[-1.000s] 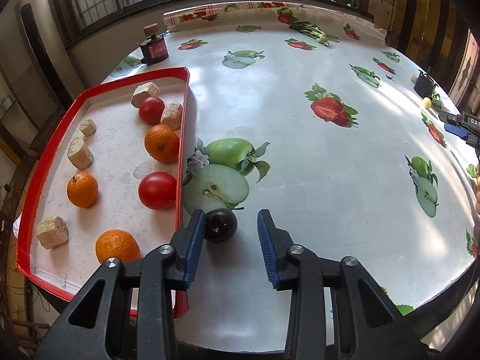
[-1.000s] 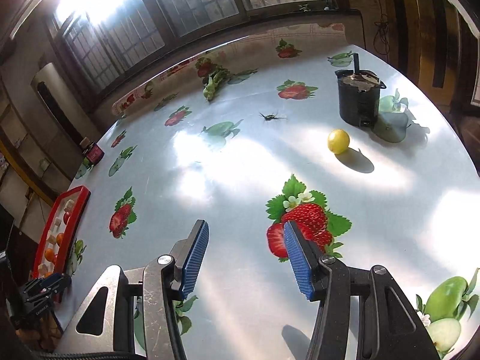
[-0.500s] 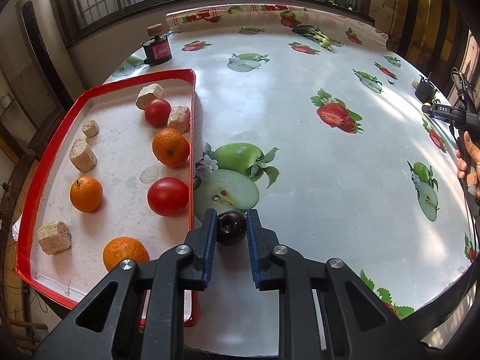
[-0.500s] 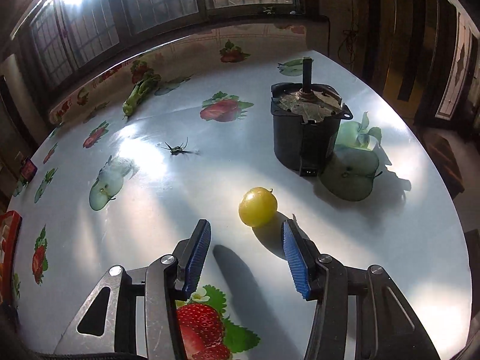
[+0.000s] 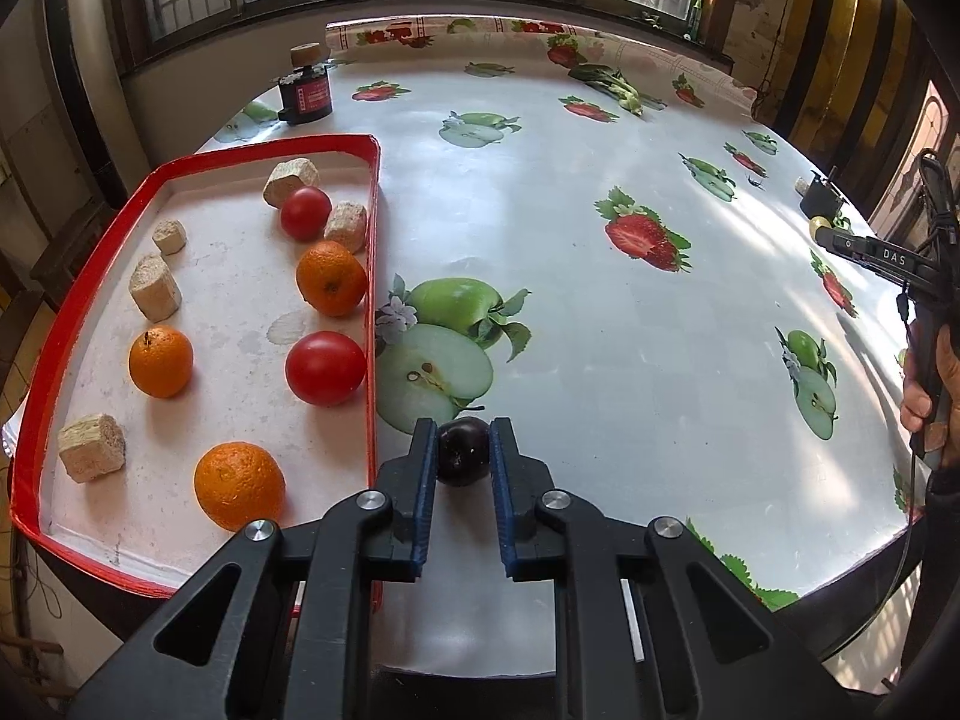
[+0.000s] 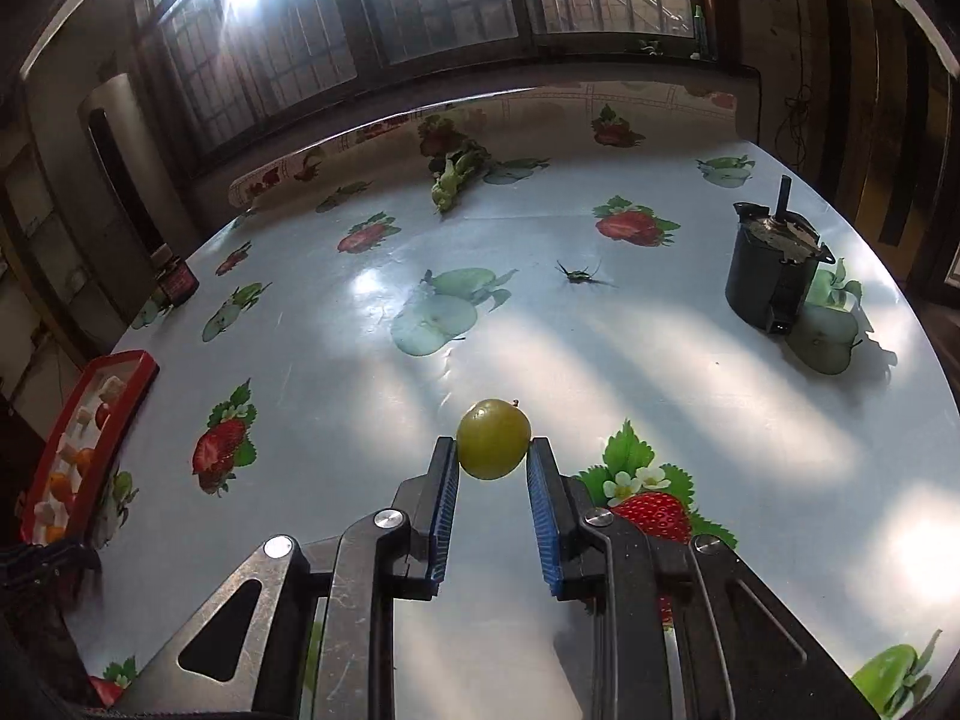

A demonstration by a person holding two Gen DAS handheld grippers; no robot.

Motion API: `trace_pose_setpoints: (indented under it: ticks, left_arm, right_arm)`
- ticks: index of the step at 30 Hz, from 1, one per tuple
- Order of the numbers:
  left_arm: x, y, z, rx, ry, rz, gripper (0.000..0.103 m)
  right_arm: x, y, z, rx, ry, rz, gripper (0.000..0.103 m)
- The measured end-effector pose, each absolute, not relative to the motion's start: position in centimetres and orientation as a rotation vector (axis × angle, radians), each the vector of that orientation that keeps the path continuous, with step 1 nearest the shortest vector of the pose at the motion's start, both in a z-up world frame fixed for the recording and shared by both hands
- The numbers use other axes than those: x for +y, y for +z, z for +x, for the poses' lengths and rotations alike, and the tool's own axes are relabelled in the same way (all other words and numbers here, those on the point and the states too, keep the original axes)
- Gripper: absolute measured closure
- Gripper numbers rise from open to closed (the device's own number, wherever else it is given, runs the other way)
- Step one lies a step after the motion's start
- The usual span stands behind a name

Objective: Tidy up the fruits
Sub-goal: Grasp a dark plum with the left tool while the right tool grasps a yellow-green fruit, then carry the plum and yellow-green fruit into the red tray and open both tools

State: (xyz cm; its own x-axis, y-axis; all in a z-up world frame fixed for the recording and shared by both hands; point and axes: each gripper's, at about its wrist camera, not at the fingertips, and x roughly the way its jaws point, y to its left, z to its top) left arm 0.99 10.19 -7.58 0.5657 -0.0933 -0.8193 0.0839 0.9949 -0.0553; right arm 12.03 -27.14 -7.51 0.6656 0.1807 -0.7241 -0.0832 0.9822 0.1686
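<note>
The worktop [image 5: 540, 192] wears a glossy, smooth printed oilcloth. Left tool [image 5: 462, 450]: matt black plastic, ribbed blue pads [image 5: 425, 498], shiny metal rivets [image 5: 370, 500]. Dark plum [image 5: 462, 450] glossy; oranges [image 5: 239, 485] dimpled.

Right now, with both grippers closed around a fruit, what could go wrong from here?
1. The dark plum sits only at the tips of the left gripper, so it could roll out when lifted.
2. The red tray rim stands right beside that gripper and may snag it or the plum on the way in.
3. The yellow-green fruit is round and likewise pinched at the tips of the right gripper, far from the tray.
</note>
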Motion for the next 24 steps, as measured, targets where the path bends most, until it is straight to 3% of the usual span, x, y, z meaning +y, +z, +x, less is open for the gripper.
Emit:
trace_pose_setpoints:
  ticks: [24]
  left_arm:
    - [14.8, -3.0, -1.2, 0.829, -0.075, -0.11, 0.088]
  right_arm:
    - [-9.0, -5.0, 6.1, 0.834, 0.553, 0.017, 0.079]
